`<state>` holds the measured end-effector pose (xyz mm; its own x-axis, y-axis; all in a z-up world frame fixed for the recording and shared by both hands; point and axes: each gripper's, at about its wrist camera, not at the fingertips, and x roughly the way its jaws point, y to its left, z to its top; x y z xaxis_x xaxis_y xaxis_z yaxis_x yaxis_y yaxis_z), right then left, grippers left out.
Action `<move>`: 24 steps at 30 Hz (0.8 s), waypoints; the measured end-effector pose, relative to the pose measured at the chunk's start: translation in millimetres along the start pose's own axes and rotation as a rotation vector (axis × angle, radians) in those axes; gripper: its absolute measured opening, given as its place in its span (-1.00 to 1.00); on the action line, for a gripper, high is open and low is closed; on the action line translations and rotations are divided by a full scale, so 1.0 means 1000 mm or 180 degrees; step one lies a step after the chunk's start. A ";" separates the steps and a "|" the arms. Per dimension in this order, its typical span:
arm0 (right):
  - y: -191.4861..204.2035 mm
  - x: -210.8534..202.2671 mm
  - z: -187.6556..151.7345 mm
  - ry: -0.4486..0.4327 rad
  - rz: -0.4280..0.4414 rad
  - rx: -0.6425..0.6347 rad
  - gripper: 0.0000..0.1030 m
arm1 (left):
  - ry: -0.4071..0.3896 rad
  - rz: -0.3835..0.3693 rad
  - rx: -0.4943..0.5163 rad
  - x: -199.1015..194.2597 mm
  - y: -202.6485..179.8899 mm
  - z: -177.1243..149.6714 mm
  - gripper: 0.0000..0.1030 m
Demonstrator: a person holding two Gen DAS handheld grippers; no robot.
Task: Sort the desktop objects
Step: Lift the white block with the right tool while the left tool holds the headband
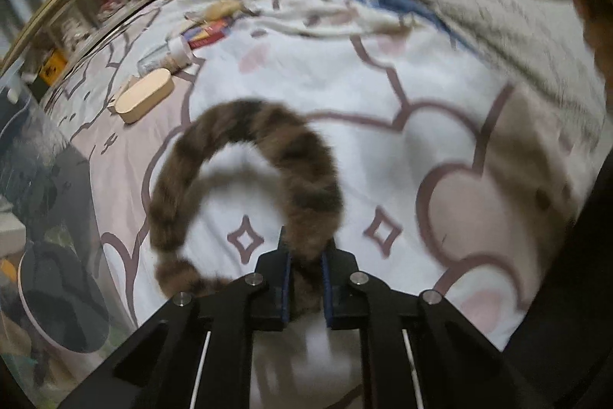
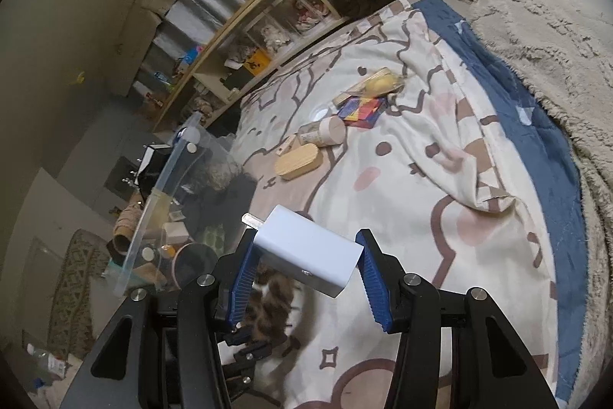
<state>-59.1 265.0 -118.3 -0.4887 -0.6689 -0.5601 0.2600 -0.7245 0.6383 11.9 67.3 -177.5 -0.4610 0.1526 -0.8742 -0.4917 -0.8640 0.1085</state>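
Left tongs (image 1: pixel 304 261) pinching furry headband (image 1: pixel 245 179), right tongs (image 2: pixel 306 278) clamping white charger (image 2: pixel 306 255); lift slowly, avoiding headband swing.

No words or numbers clear enough to read anywhere. Only a black shape, too small to make out, on a yellow sign (image 2: pixel 256 61) in the shelf, and bright patches with no letters on a colourful box (image 2: pixel 362 110).
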 end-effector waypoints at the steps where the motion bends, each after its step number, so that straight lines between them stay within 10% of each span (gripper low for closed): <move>1: 0.000 0.001 -0.001 0.0027 0.0002 0.0002 0.01 | -0.0047 -0.0006 -0.0036 -0.004 0.001 0.002 -0.78; 24: 0.008 -0.008 -0.001 -0.0064 -0.0034 -0.0096 0.01 | -0.1105 0.0191 -0.0368 -0.112 0.015 0.057 -0.78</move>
<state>-52.5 264.3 -109.4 -0.5082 -0.6579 -0.5558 0.2795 -0.7364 0.6161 14.2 64.7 -50.7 -0.7194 0.2365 -0.6531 -0.3786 -0.9218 0.0832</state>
